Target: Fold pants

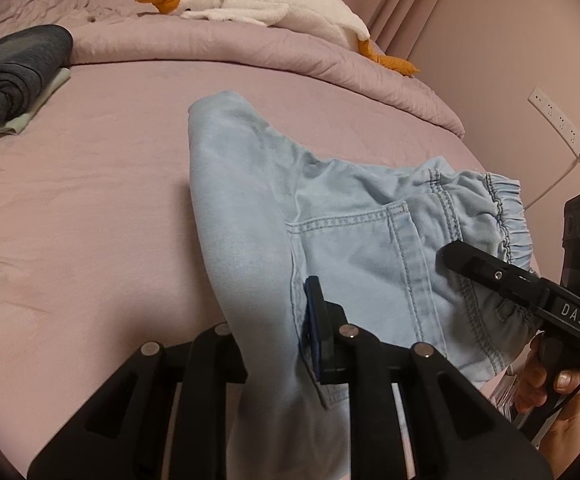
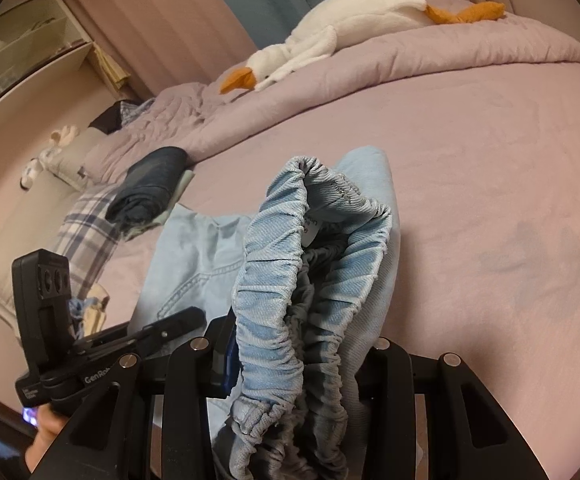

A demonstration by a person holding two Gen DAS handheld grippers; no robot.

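Observation:
Light blue denim pants point(image 1: 329, 240) with an elastic waistband point(image 2: 282, 320) are held up over the pink bed point(image 1: 90, 200). My left gripper point(image 1: 286, 344) is shut on the fabric beside the back pocket point(image 1: 353, 248); its left finger is hidden under the cloth. My right gripper point(image 2: 293, 364) is shut on the bunched waistband, whose folds fill the space between its fingers. The right gripper also shows in the left wrist view point(image 1: 489, 272), at the waistband. The left gripper shows in the right wrist view point(image 2: 170, 324) at the lower left.
A white plush goose point(image 1: 258, 4) lies on the rolled pink duvet point(image 1: 290, 56) at the back. A folded dark garment pile point(image 1: 14, 76) sits at the left of the bed. A plaid pillow point(image 2: 86, 232) lies at the bed's left edge. A wall socket strip point(image 1: 557, 120) is on the right.

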